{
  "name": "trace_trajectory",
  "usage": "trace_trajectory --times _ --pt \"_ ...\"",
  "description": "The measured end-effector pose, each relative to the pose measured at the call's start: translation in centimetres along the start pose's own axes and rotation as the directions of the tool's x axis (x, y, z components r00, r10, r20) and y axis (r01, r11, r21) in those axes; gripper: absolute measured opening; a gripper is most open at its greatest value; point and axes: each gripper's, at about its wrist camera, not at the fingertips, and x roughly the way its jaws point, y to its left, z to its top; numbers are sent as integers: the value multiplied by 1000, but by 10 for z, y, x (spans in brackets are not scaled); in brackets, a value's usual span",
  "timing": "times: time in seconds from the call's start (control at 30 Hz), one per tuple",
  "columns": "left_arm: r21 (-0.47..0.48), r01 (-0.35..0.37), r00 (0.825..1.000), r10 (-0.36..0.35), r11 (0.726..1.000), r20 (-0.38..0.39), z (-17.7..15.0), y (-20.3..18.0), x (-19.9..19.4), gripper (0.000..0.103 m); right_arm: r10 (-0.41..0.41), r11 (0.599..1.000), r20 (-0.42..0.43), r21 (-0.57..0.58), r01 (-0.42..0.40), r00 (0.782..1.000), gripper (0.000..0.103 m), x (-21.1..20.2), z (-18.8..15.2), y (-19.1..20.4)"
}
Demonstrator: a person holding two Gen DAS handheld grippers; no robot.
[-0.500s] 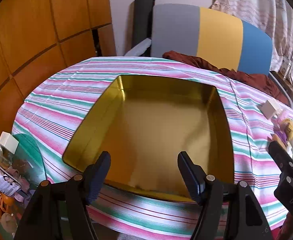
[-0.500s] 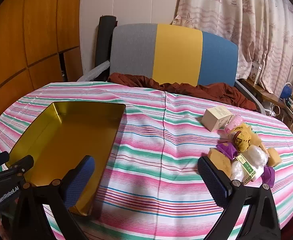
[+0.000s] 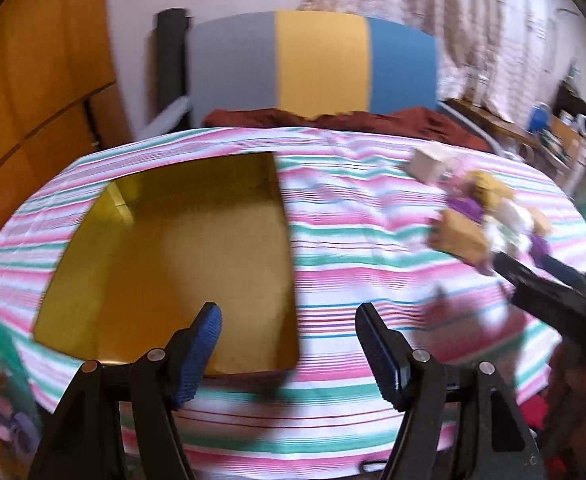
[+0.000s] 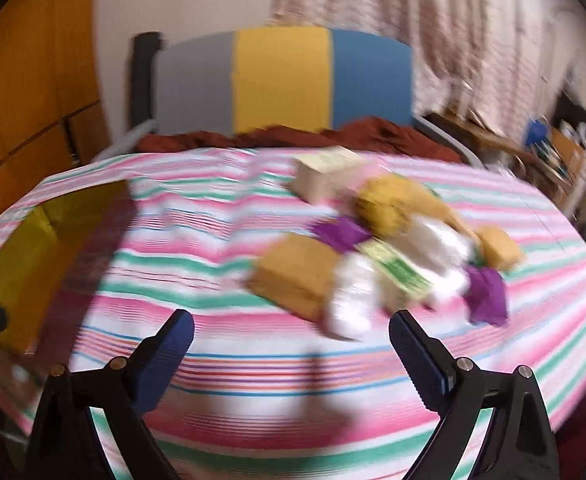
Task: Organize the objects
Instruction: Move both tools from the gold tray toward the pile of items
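The right gripper (image 4: 291,338) is hovering with jaws wide and empty, just short of the pile of small packets (image 4: 381,256), which is lying well right of the gold tray (image 3: 165,264). The tan block (image 4: 297,276) is looking light and stiff, best pinched across its sides. The left gripper (image 3: 289,340) is also gaping, holding nothing.

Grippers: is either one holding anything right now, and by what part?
Nothing is held. The left gripper is open above the near edge of the gold tray, and the right gripper is open, short of the pile of packets.
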Motion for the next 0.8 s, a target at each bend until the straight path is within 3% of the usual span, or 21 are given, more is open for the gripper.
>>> trace_trajectory --times 0.07,0.17,0.27,0.43,0.47,0.57,0.8 --pt "13 50 999 -50 999 -9 2 -12 3 71 -8 998 -17 64 9 1000 91 11 0 -25" --pt "9 144 989 -144 989 -32 5 -30 10 71 31 991 -43 129 -26 999 59 29 2 -49" --pt "6 194 979 -193 981 -60 8 -41 17 71 61 986 -57 159 -51 997 56 48 7 -58" --pt "9 197 977 -195 980 -89 17 -53 29 71 67 988 -79 147 -55 995 56 71 9 -59" --pt "4 201 975 -200 980 -96 19 -55 33 71 69 988 -81 142 -57 994 53 72 8 -59" --pt "-16 215 970 -216 976 -109 29 -60 47 71 71 991 -84 122 -61 994 29 79 6 -58" --pt "-31 248 961 -250 968 -116 50 -86 82 71 57 996 -58 72 -53 997 27 67 1 -63"
